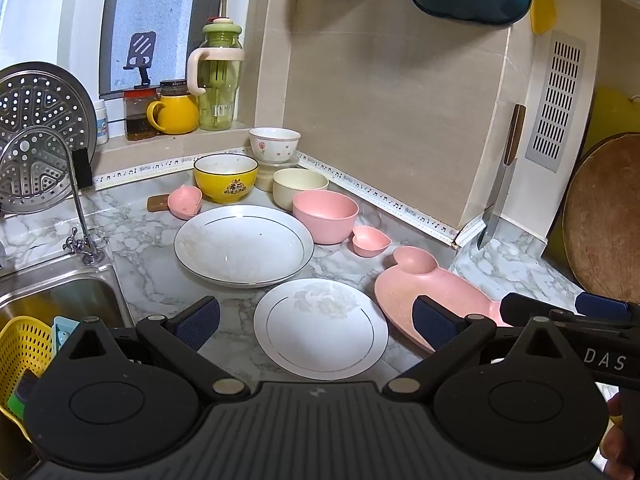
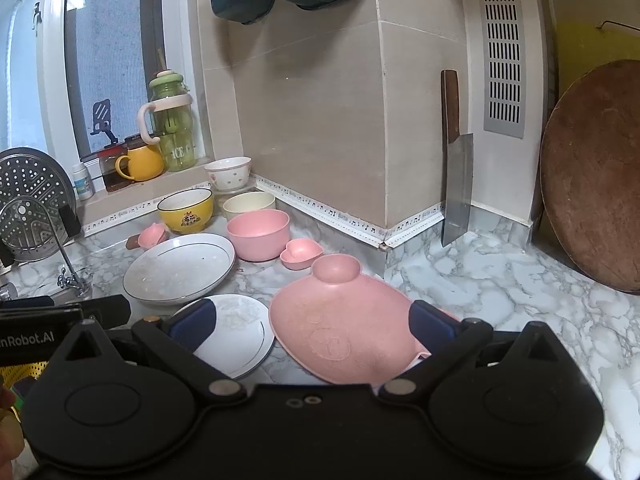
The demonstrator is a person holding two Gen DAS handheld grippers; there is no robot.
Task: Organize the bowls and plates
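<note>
On the marble counter lie a small white plate (image 1: pixel 320 328) (image 2: pixel 236 332), a large white plate (image 1: pixel 244 246) (image 2: pixel 180 268), and a pink divided plate (image 1: pixel 432 292) (image 2: pixel 344 320). Behind stand a pink bowl (image 1: pixel 326 216) (image 2: pixel 258 234), a cream bowl (image 1: pixel 298 188), a yellow bowl (image 1: pixel 226 178) (image 2: pixel 186 208), a flowered bowl (image 1: pixel 275 144) and two small pink heart dishes (image 1: pixel 370 240) (image 1: pixel 185 201). My left gripper (image 1: pixel 316 320) is open above the small white plate. My right gripper (image 2: pixel 312 328) is open, its fingers either side of the pink divided plate's near part.
A sink (image 1: pixel 52 300) with a tap (image 1: pixel 80 216) and a yellow basket (image 1: pixel 20 352) is at left. A cleaver (image 2: pixel 456 184) leans on the wall corner. A round wooden board (image 2: pixel 592 176) stands at right. Jars and a green bottle (image 1: pixel 218 76) stand on the windowsill.
</note>
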